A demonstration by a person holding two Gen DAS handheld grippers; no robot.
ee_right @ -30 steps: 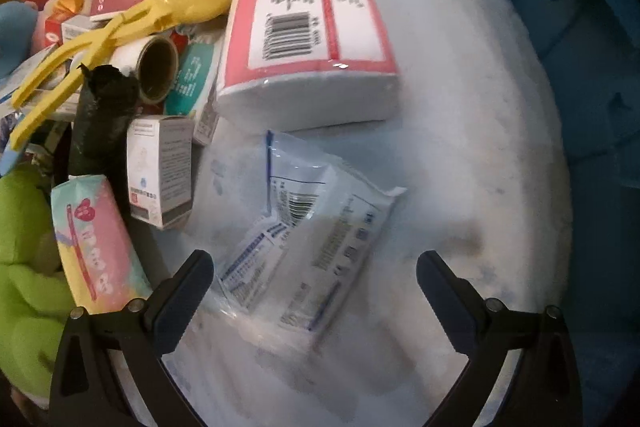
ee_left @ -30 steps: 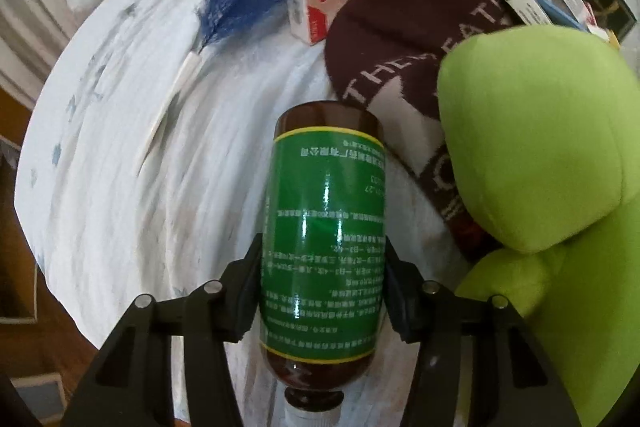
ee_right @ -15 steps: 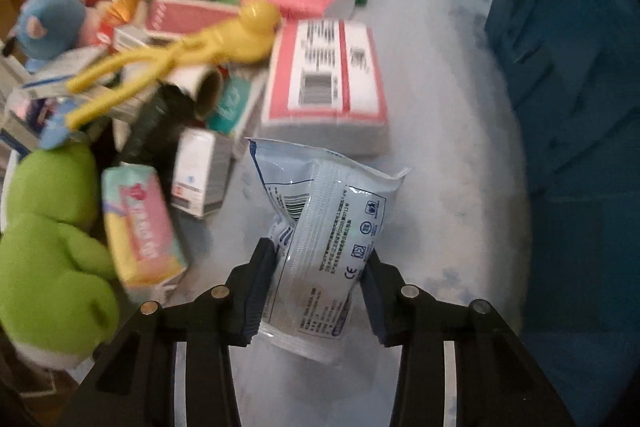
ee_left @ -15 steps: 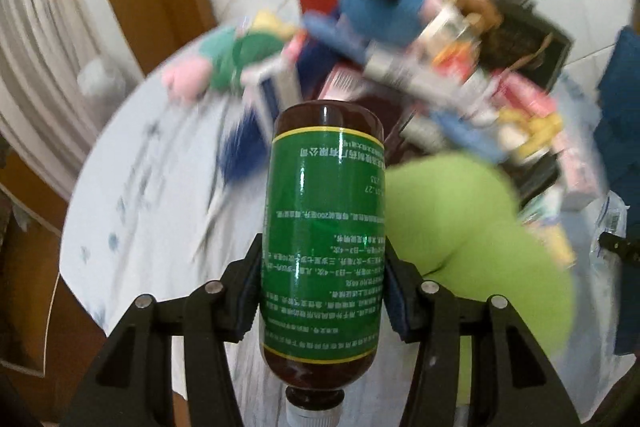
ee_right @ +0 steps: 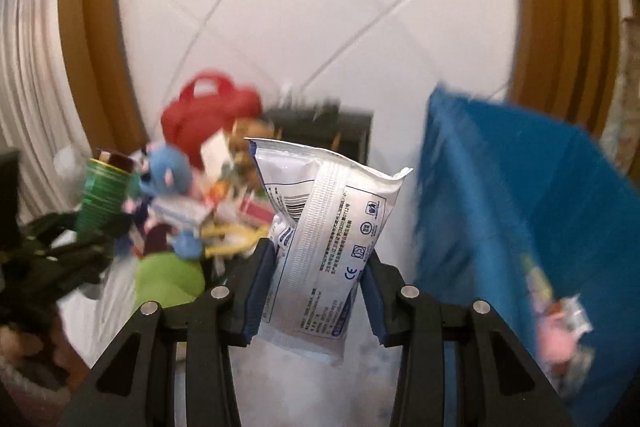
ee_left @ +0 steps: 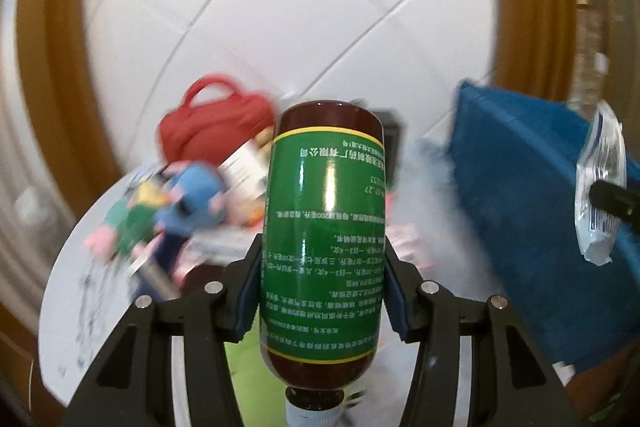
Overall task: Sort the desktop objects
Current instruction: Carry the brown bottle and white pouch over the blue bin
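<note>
We note the left hand-held gripper (ee_left: 323, 289) clamped on a brown bottle w/ green label (ee_left: 324, 247), cap toward camera. Right hand-held gripper (ee_right: 318, 285) pinches a white sachet (ee_right: 324, 239), lifted above the table (ee_left: 76, 287), just left of blue bin (ee_right: 528, 211).

Each wrist view looks forward and slightly down along its own fingers, close on what they hold. Both face the white wall (ee_left: 304, 7) and share the red bag (ee_left: 216, 131), toy pile and blue bin (ee_right: 532, 195).
</note>
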